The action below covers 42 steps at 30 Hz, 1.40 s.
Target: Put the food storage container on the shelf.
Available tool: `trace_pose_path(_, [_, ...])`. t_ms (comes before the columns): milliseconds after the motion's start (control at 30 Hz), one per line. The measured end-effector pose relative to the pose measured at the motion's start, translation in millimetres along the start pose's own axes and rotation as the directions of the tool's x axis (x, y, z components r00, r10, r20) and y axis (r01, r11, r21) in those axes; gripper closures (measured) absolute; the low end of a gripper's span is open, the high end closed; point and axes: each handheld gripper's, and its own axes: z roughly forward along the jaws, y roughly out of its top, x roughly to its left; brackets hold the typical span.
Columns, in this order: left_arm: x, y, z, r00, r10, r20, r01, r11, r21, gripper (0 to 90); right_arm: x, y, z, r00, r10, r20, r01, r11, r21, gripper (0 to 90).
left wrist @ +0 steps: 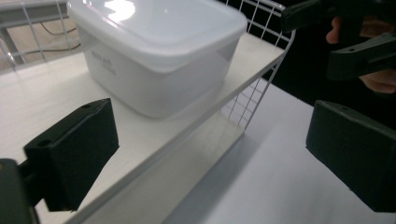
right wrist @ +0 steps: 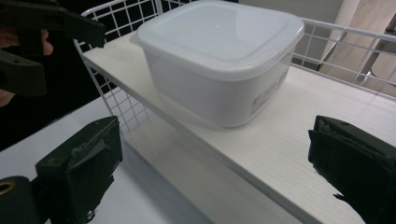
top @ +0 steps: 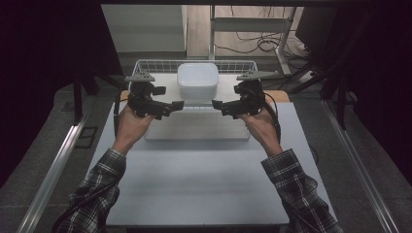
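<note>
The room around me is dark, with cables on the floor beyond the pale worktop point(top: 204, 184), and on that worktop stands a small white shelf point(left wrist: 154, 140) with a wire-mesh rail point(top: 145, 64) round its upper board. On that upper board sits the white lidded container point(top: 197, 80), lid pressed on, upright and roughly centred.

My left hand-held gripper point(top: 167, 108) is just short of the shelf's front edge, with the container ahead of it and off toward my other hand. In the left gripper view its jaws stand wide apart with nothing between them. My right hand-held gripper point(top: 223, 107) mirrors it on the other side; in the right gripper view its jaws are likewise spread wide and empty, the container ahead and slightly inward.

I judge the step in hand to be closing in on the container from both sides. To do it well I would lift both grippers clear of the board's front lip, keep them level with each other, and bring each in to a side wall below the lid's rim rather than on the lid itself, which could pop off. The walls look smooth and slightly tapered, so I would press evenly from both sides and watch the mesh rail behind.
</note>
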Motion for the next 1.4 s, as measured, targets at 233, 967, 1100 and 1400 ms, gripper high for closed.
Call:
trace_pose_path(233, [-2.2, -15.6, 2.2, 0.9997, 0.009, 0.022, -0.01, 0.9996, 0.025, 0.0, 10.9, -9.2, -0.9, 0.9984, -0.056, 0.004, 0.056, 0.998, 0.029, 0.6])
trace_pose_path(967, [-23.9, -56.1, 3.3, 0.9956, 0.065, 0.067, -0.066, 0.9976, 0.02, 0.0, 25.0, -41.5, -5.0, 0.9967, -0.079, -0.018, 0.08, 0.996, 0.032, 0.0])
trace_pose_path(1100, [-24.7, -63.0, 2.2, 0.996, 0.064, 0.062, -0.065, 0.9976, 0.022, 0.0, 27.4, -47.4, -7.0, 0.9961, -0.086, -0.02, 0.087, 0.996, 0.03, 0.0])
trace_pose_path(1400, [-29.9, -78.8, -2.3, 0.9967, 0.072, 0.037, -0.072, 0.9972, 0.02, 0.6, 34.7, -62.1, -11.6, 0.9947, -0.102, -0.017, 0.102, 0.994, 0.03, 0.0])
